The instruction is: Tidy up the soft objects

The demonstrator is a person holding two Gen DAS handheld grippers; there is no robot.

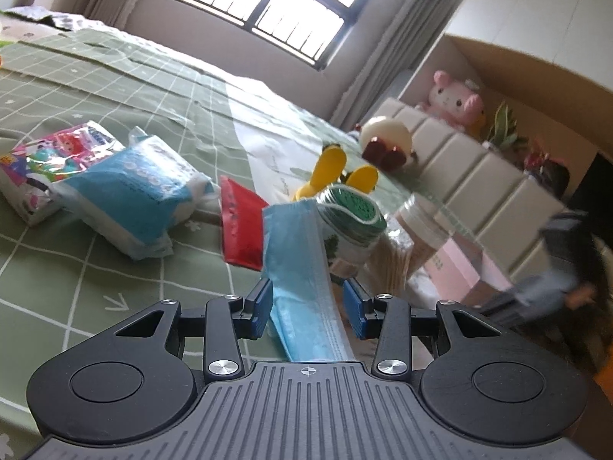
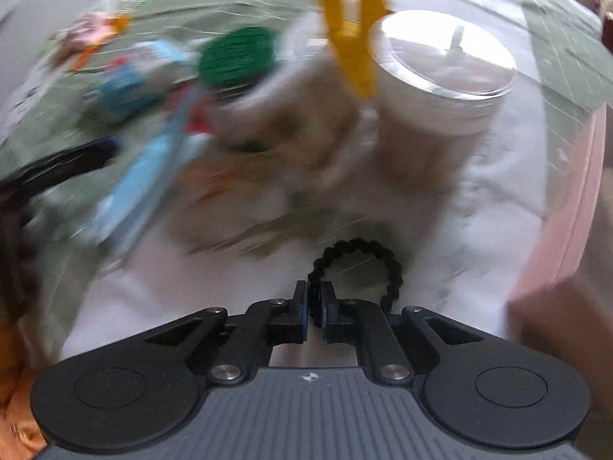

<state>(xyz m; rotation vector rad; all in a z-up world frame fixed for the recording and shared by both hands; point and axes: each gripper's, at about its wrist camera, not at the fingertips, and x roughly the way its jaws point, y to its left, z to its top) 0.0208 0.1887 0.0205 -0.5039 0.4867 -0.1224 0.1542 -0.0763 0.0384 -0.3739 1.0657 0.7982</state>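
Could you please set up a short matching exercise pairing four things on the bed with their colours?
Things:
1. jar lid
2. hair tie
3. stack of face masks
4. flat packet

Colours:
A. red
B. black
C. green
D. light blue

Pairs: 1-C, 2-B, 3-D, 4-A

The right gripper (image 2: 315, 301) pinches a black beaded hair tie (image 2: 358, 260) between nearly closed fingers — its loop arches over white fabric (image 2: 490, 207). Beyond, blurred: a green-lidded jar (image 2: 237, 57), a yellow clip (image 2: 354, 46), a clear-lidded tub (image 2: 444, 65).
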